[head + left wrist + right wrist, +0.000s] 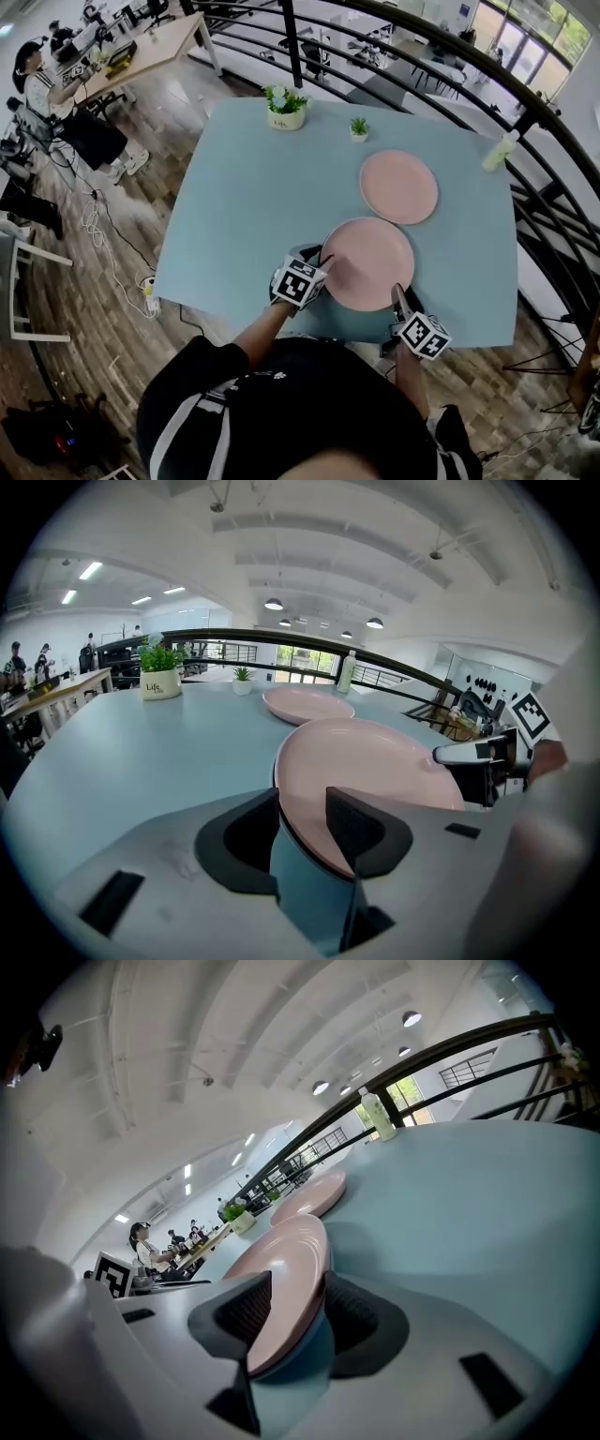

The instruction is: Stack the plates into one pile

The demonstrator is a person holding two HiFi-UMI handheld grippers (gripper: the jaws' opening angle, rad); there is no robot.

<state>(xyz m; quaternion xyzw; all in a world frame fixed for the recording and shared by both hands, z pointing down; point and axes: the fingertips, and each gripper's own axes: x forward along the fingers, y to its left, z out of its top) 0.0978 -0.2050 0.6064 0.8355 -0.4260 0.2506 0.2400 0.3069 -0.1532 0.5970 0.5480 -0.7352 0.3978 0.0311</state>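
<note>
Two pink plates are on the light blue table (244,206). The near plate (367,261) (375,761) (281,1260) is gripped at its near rim from both sides. My left gripper (319,269) (305,822) is shut on its left near edge. My right gripper (398,300) (295,1312) is shut on its right near edge. In the right gripper view a shadow lies under this plate, so it looks slightly raised off the table. The far plate (399,186) (307,705) (314,1194) lies flat just beyond it, apart from it.
A white flower pot (286,111) (159,682) and a small potted plant (359,127) stand at the table's far edge. A bottle (500,152) (347,672) (377,1115) stands at the far right corner. A black railing (553,122) curves past the table's far and right sides.
</note>
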